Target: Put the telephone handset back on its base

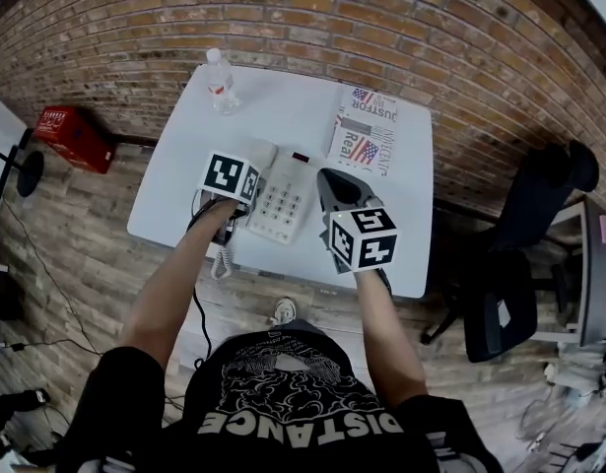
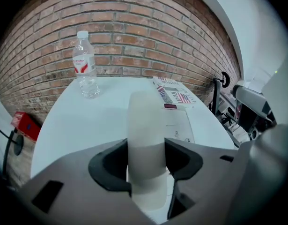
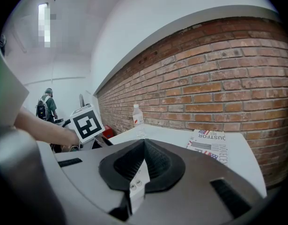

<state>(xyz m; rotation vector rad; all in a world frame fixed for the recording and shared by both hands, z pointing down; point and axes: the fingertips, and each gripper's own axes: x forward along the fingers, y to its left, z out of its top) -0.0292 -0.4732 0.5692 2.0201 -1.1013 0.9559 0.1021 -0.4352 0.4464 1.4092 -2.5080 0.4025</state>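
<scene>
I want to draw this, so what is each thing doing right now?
Telephone handset: clamped in the left gripper, over the left side of the phone base; can't tell if seated.
Right gripper: shut, empty.
Water bottle: upright, capped.
Newspaper: folded, lying flat.

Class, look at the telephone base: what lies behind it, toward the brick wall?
A folded newspaper and, further left, a water bottle. The handset in the left gripper covers part of the base's left side.
</scene>
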